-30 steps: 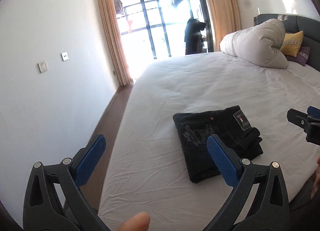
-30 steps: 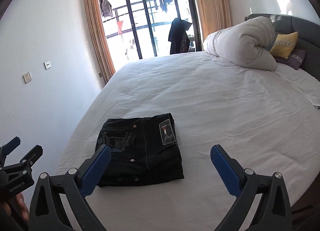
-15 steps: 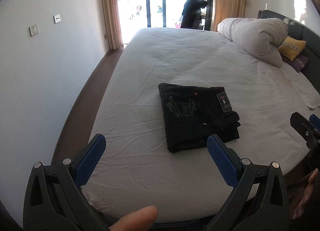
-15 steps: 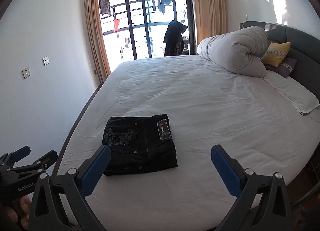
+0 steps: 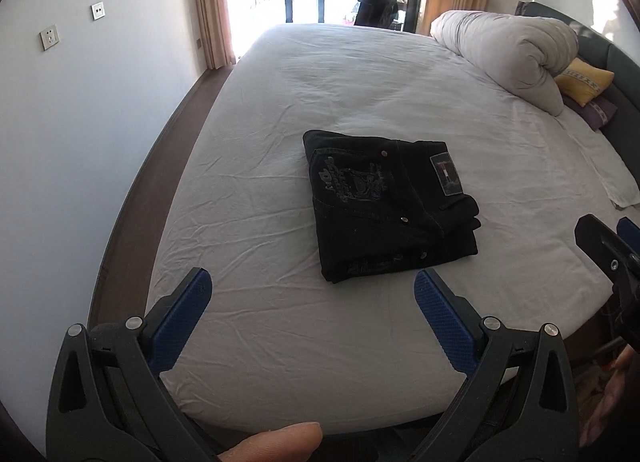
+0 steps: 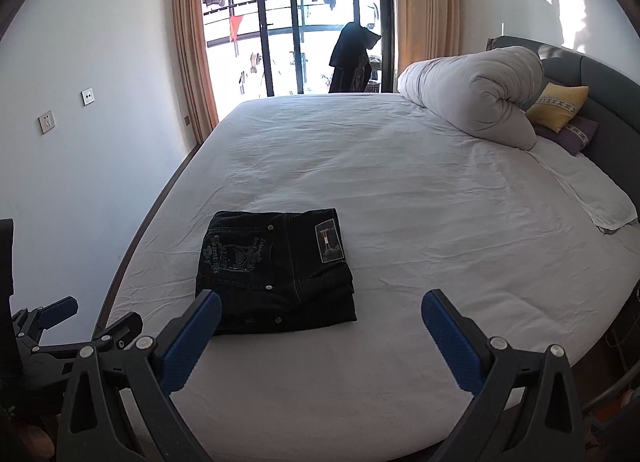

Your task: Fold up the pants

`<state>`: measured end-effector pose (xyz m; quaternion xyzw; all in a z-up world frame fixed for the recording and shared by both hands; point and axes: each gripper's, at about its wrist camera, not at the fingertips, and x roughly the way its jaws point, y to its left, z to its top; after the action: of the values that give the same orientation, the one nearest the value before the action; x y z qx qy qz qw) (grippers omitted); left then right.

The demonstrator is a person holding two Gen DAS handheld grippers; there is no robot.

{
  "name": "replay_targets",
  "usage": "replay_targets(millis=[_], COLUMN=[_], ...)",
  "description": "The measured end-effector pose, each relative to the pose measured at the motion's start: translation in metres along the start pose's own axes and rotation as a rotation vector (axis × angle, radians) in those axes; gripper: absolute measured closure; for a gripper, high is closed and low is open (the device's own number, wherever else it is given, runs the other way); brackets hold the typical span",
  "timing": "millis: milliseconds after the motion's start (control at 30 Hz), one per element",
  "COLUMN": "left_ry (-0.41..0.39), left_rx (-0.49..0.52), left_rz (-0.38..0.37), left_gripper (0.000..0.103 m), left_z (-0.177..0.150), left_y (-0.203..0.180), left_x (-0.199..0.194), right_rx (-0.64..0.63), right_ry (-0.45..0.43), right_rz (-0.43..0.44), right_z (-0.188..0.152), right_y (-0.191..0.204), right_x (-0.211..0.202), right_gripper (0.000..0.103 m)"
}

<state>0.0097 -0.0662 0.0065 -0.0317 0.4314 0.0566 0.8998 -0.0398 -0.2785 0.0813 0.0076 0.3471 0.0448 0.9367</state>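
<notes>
Black pants (image 5: pixel 388 202) lie folded into a compact rectangle on the white bed (image 5: pixel 360 74), back pocket and label facing up. They also show in the right wrist view (image 6: pixel 276 274). My left gripper (image 5: pixel 312 294) is open and empty, held back over the bed's near edge, short of the pants. My right gripper (image 6: pixel 320 310) is open and empty, also held back from the pants. The right gripper shows at the right edge of the left wrist view (image 5: pixel 608 246), and the left gripper at the lower left of the right wrist view (image 6: pixel 76 326).
A rolled grey duvet (image 6: pixel 472 98), a yellow cushion (image 6: pixel 558 106) and a white towel (image 6: pixel 592 198) lie by the dark headboard (image 6: pixel 612 102) at right. A wall (image 6: pixel 80 142) runs along the bed's left side. Balcony doors (image 6: pixel 296 22) stand beyond the far edge.
Both grippers have pulled back and risen away from the pants, so the bed's near edge now shows. The pants have not moved. Both grippers stay open.
</notes>
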Motion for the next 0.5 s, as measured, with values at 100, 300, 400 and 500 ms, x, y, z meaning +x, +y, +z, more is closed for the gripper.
replay_targets(millis=[100, 300, 400, 500], left_ry=[0.006, 0.014, 0.016, 0.018], left_rx=[-0.002, -0.010, -0.012, -0.013], left_rz=[-0.002, -0.001, -0.001, -0.002], left_gripper=[0.000, 0.000, 0.000, 0.000], left_z=[0.0001, 0.0002, 0.0002, 0.0002], left_y=[0.0007, 0.0022, 0.0030, 0.0033], left_x=[0.0029, 0.0086, 0.0094, 0.0103], right_rx=[-0.001, 0.001, 0.002, 0.003], right_ry=[0.007, 0.023, 0.032, 0.039], right_rz=[-0.004, -0.004, -0.003, -0.002], right_z=[-0.0007, -0.0014, -0.0022, -0.0028], right_y=[0.0007, 0.0001, -0.0002, -0.0004], right_x=[0.0027, 0.0065, 0.0085, 0.0101], right_gripper=[0.000, 0.000, 0.000, 0.000])
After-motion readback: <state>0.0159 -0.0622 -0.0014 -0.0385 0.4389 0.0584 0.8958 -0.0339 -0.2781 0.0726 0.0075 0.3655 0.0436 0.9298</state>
